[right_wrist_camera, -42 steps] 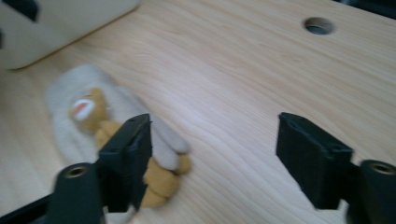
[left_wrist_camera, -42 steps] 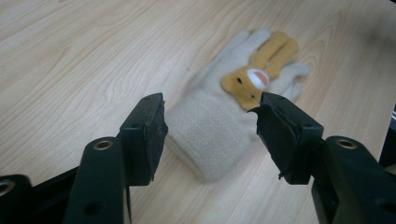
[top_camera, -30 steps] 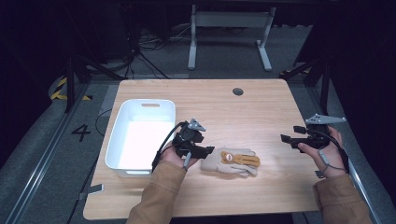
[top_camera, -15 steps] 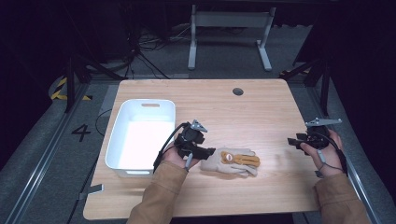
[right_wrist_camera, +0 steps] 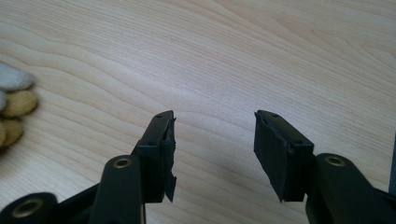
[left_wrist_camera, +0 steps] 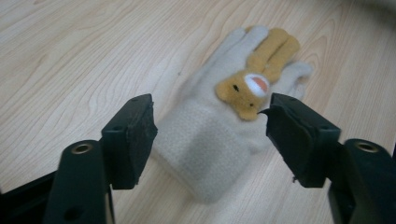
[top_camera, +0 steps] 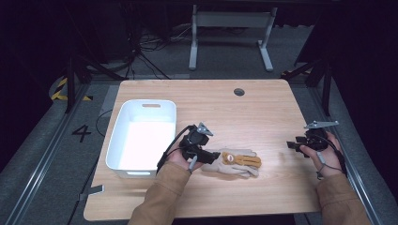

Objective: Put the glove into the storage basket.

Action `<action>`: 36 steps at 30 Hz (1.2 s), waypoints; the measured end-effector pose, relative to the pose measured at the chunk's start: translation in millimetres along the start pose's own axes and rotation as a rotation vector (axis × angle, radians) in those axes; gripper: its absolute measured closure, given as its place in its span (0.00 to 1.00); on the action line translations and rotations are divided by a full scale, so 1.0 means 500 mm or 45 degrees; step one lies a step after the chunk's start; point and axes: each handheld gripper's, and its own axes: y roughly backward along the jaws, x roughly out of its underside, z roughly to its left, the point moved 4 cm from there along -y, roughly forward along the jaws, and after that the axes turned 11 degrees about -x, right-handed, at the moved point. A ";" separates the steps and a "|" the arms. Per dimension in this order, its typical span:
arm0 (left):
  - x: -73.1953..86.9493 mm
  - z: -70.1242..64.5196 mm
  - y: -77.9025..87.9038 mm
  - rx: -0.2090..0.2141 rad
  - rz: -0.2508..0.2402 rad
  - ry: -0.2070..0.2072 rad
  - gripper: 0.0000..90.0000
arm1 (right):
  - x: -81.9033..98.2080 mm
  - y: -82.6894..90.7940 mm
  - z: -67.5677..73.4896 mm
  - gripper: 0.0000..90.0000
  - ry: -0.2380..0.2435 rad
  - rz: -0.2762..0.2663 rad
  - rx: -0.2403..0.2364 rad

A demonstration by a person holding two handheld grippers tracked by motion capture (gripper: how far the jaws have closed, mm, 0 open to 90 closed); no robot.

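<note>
A cream fleece glove [top_camera: 232,162] with a tan bear patch lies flat on the wooden table [top_camera: 263,112], fingers pointing right. My left gripper [top_camera: 202,157] is open at the glove's cuff, and in the left gripper view its jaws straddle the cuff of the glove [left_wrist_camera: 212,140] without closing on it. My right gripper [top_camera: 292,145] is open near the table's right edge, well apart from the glove. Bare wood shows between the right gripper's [right_wrist_camera: 214,154] jaws, and the glove's fingertips [right_wrist_camera: 14,100] peek in at the left of the right gripper view.
A white plastic bin [top_camera: 141,138] stands at the table's left, just left of my left hand. A round cable hole [top_camera: 239,92] sits near the far edge. Dark floor and metal frame legs surround the table.
My right gripper has drifted right and slightly toward the near edge. My left gripper has stayed at the glove's cuff. The glove has not moved.
</note>
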 end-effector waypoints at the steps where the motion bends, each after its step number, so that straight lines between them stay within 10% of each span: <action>1: -0.004 -0.005 -0.001 0.005 0.004 -0.015 0.31 | -0.002 0.002 0.002 0.55 0.009 -0.005 -0.010; 16: -0.022 -0.018 -0.026 0.104 0.054 -0.174 0.00 | -0.010 0.010 0.009 0.52 0.032 -0.051 -0.066; 36: -0.013 -0.044 -0.096 0.073 0.171 -0.334 0.00 | -0.014 0.007 0.021 0.48 0.057 -0.060 -0.108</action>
